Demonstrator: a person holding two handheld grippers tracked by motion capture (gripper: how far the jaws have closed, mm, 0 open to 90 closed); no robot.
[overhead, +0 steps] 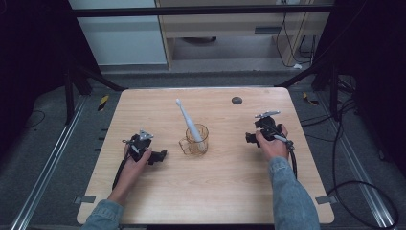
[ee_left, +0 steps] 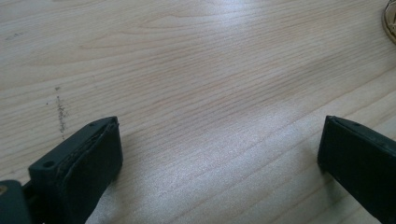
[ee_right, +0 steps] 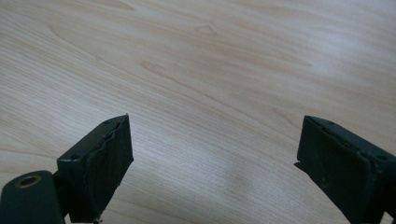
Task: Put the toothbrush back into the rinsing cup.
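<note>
1. A clear amber mug point(overhead: 195, 140) is being shown standing upright near the middle of the bench point(overhead: 225, 191), with a white toothbrush point(overhead: 187, 120) leaning in it, the head tilted toward the far left corner. A small dark disc point(overhead: 236, 100) is lying near the far edge, well apart from the mug.

2. The left gripper point(overhead: 159, 156) is being held low over the bench on the mug's left side, near it but not touching. Its jaws are being kept wide apart, with nothing but bare wood between them; in the left gripper view a sliver of the mug's rim point(ee_left: 390, 21) is being caught at the upper right edge.

3. The right gripper point(overhead: 250, 138) is being held on the mug's right side, toward the right edge, also apart from it. Its jaws are likewise standing wide, with bare bench between them.

4. The step in hand is being judged as an approach to the mug and toothbrush, since both are lying between the two grippers.

5. For a clean pick, the toothbrush handle is best being approached above the rim, where it is standing free, with the jaws being squared across the handle before being narrowed.

6. The mug is likely light, so it is best being steadied by the other gripper at its handle or wall while the toothbrush is being lifted along its own lean, so that the rim is not being levered and tipped.
</note>
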